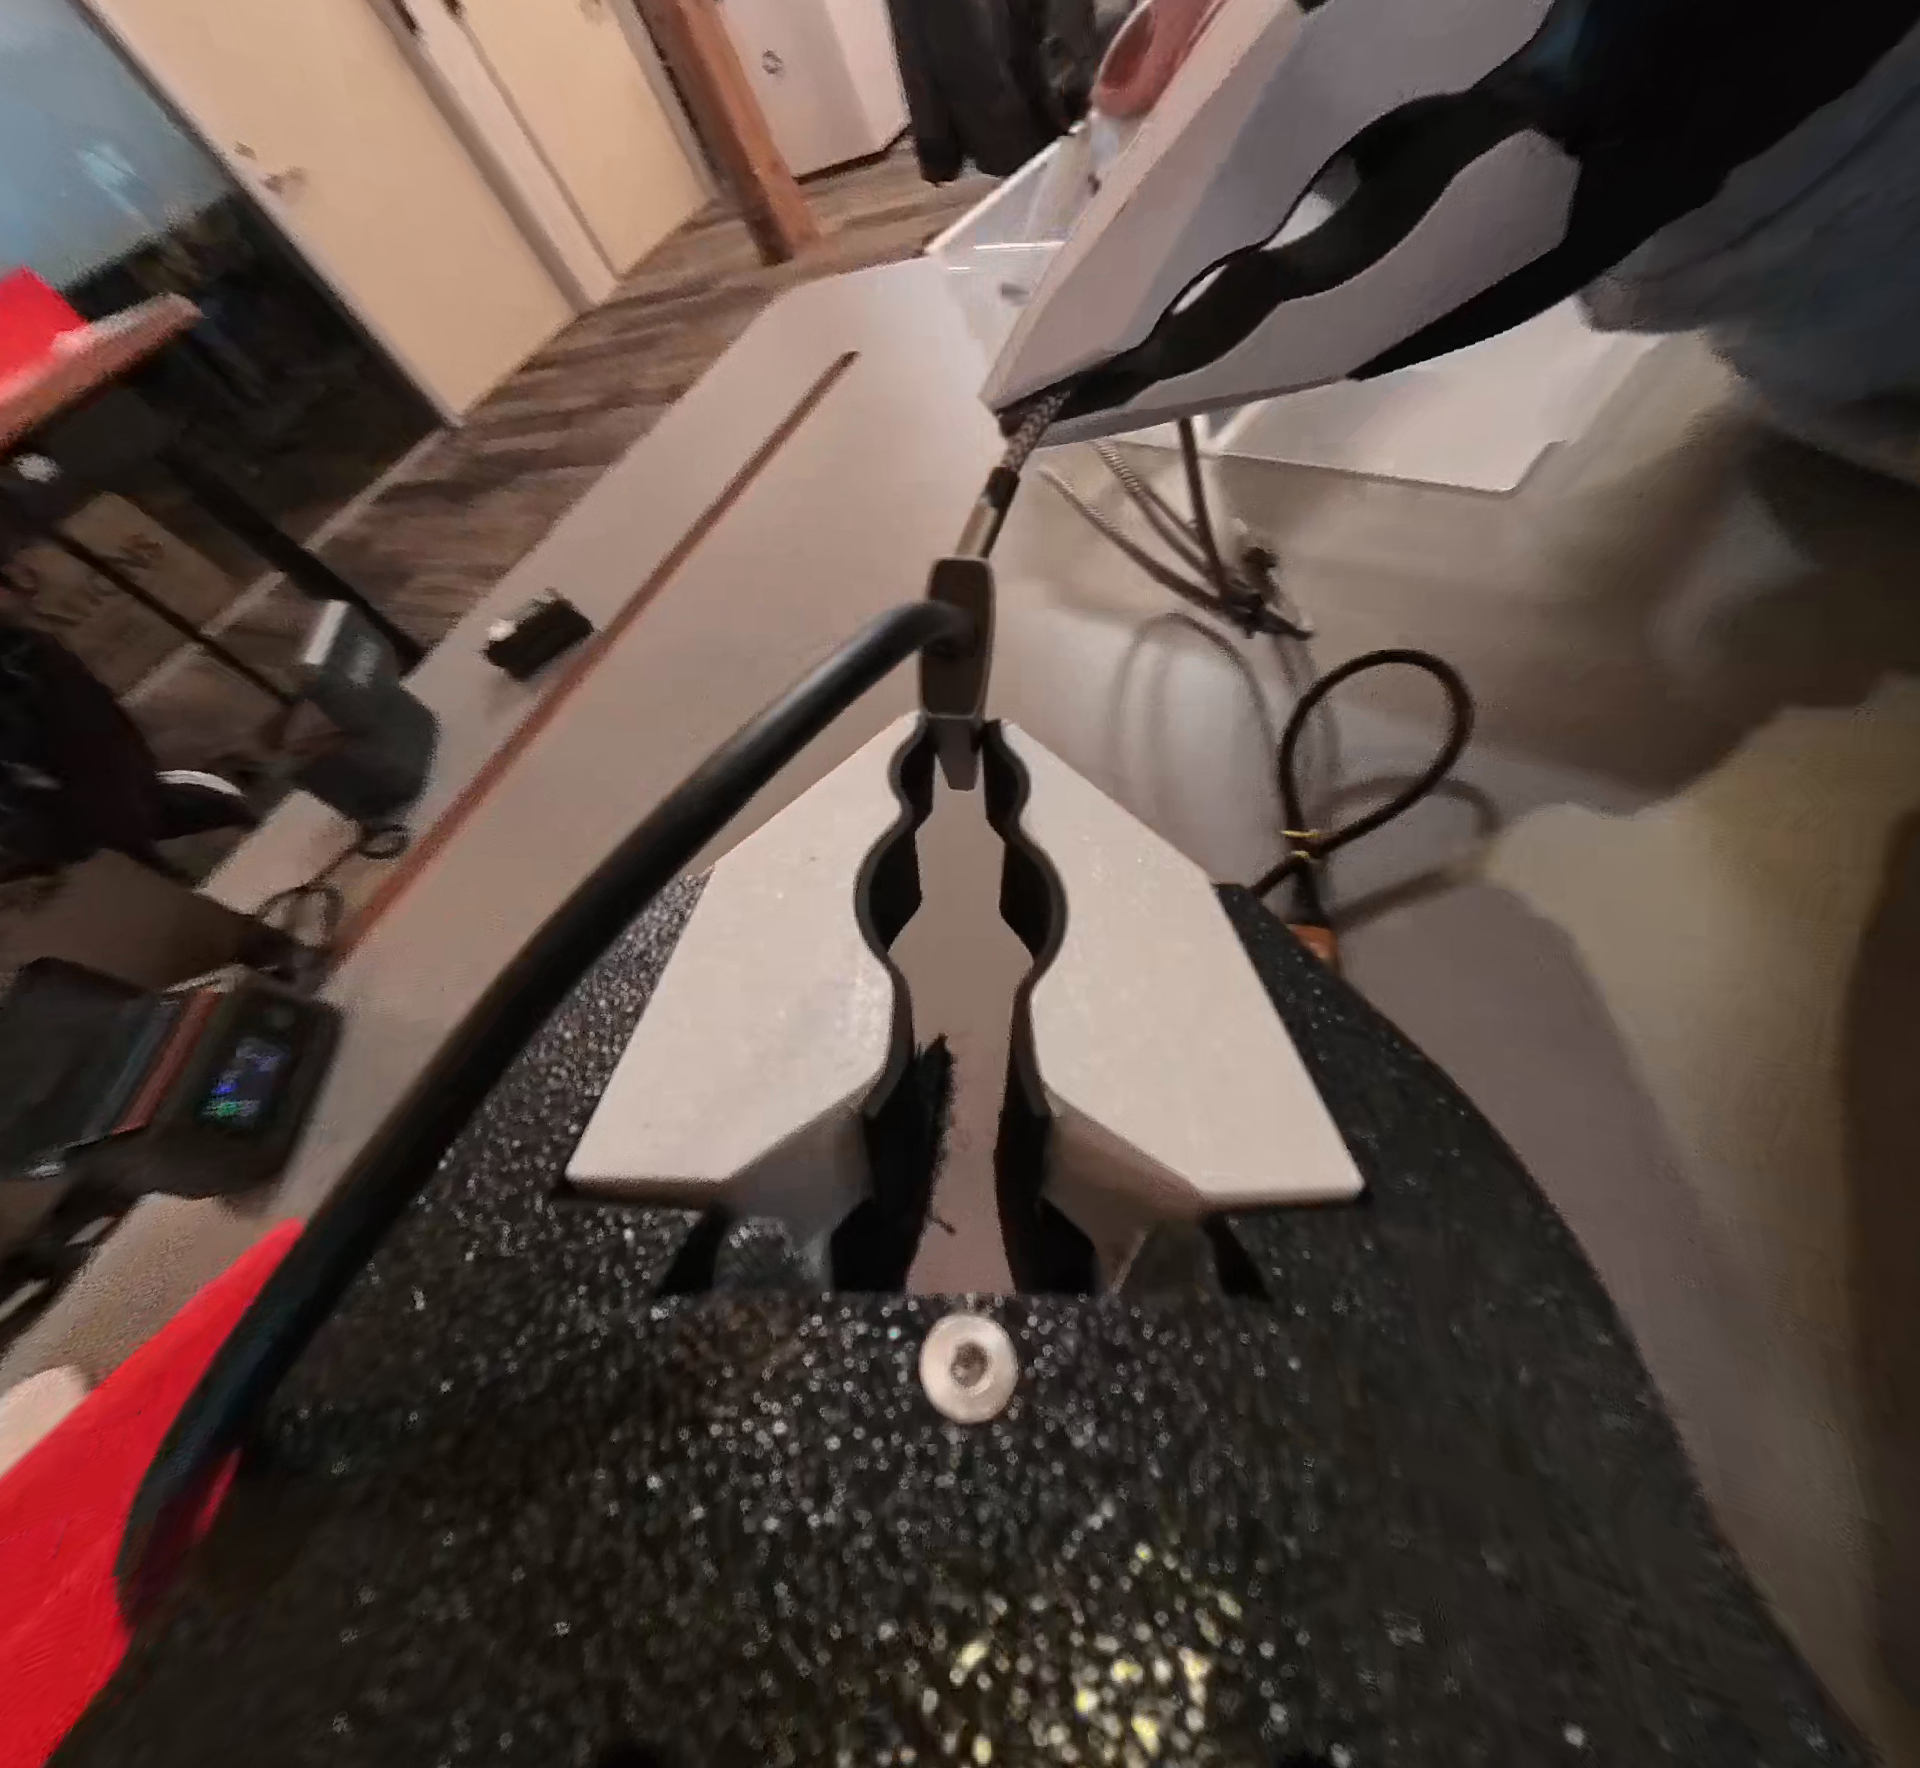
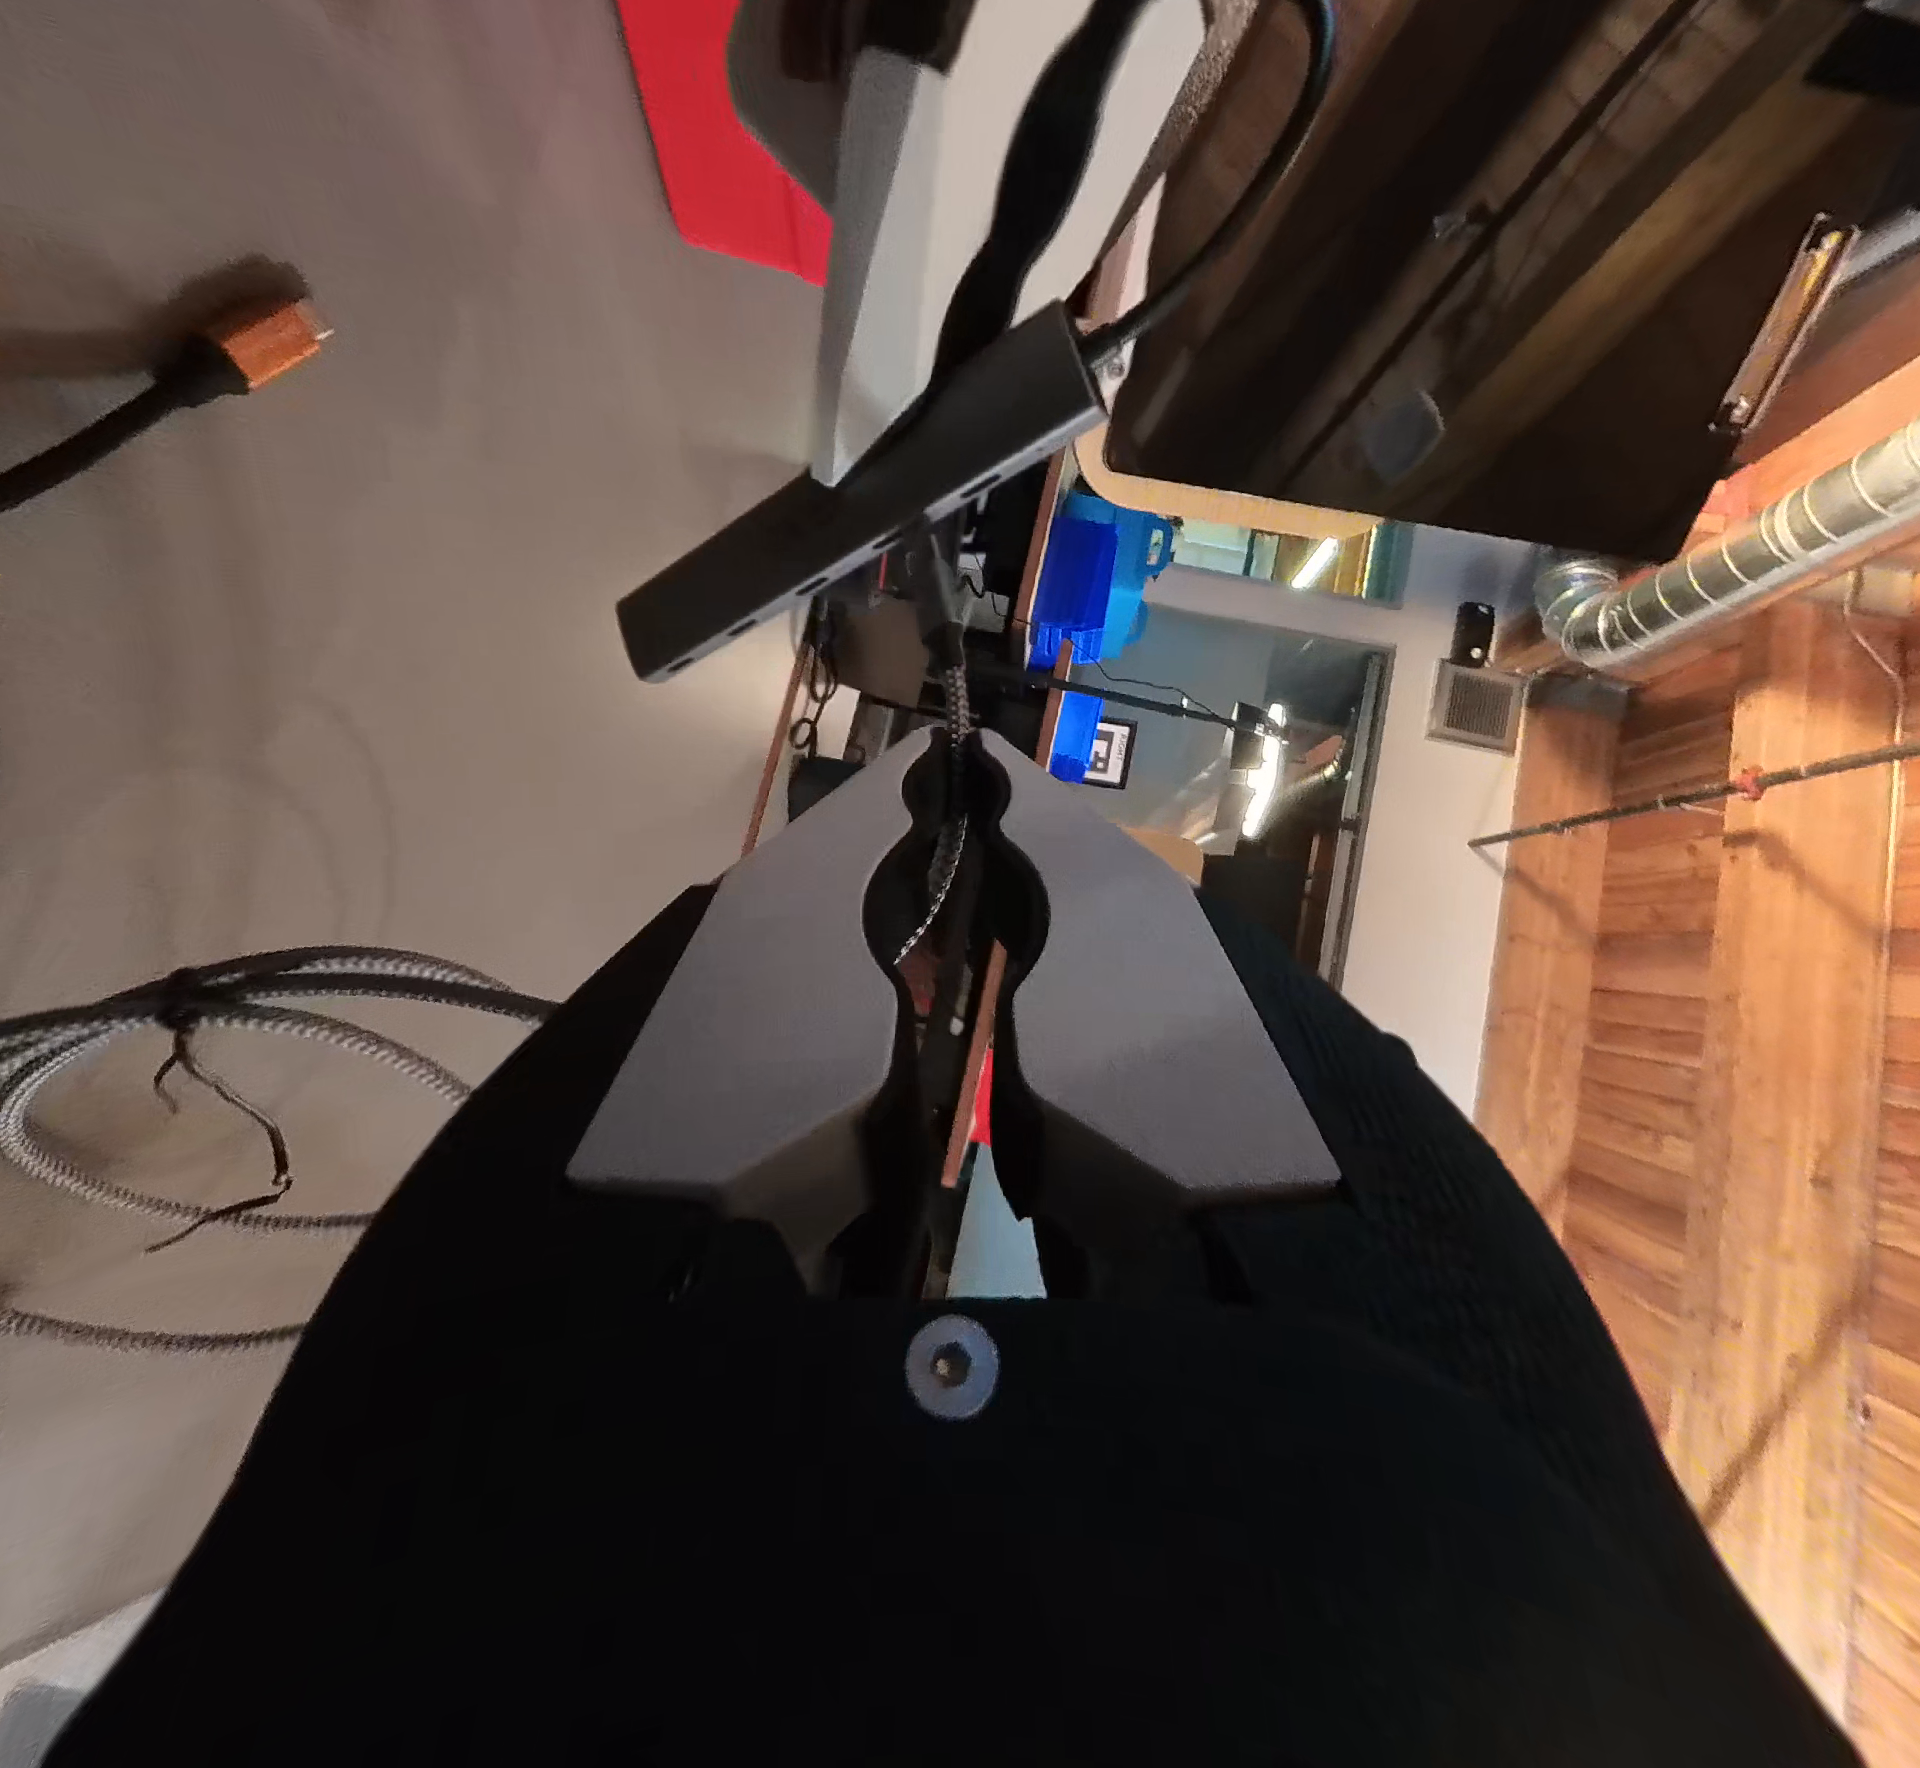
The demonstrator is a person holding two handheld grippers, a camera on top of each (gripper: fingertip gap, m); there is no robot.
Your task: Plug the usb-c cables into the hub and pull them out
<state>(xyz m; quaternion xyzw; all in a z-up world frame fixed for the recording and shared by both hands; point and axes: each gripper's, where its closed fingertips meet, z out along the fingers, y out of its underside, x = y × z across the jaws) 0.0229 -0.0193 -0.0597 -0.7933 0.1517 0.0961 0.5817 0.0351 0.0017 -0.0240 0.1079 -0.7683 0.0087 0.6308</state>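
Observation:
My left gripper (image 1: 958, 731) is shut on the dark grey usb hub (image 1: 958, 648), seen end-on and held above the table. The hub's own black cable (image 1: 644, 814) curves away to the left. My right gripper (image 1: 1023, 409) comes in from the upper right, shut on a braided usb-c cable (image 1: 1013, 445). The cable's plug (image 1: 985, 518) meets the hub's side; I cannot tell how deep it sits. In the right wrist view my right gripper (image 2: 956, 736) pinches the braided cable (image 2: 951, 845), the plug (image 2: 938, 591) touches the long hub (image 2: 831, 523), and the left gripper (image 2: 966, 368) holds the hub.
A coil of braided cable (image 2: 208, 1095) and a black cable with an orange plug (image 2: 270, 336) lie on the grey table (image 2: 364, 679). A black cable loop (image 1: 1371, 752) lies right of the hub. A small black block (image 1: 538, 638) sits farther off, and a white bin (image 1: 997, 253) stands behind. My right fingertips sit around 5 cm from my left ones.

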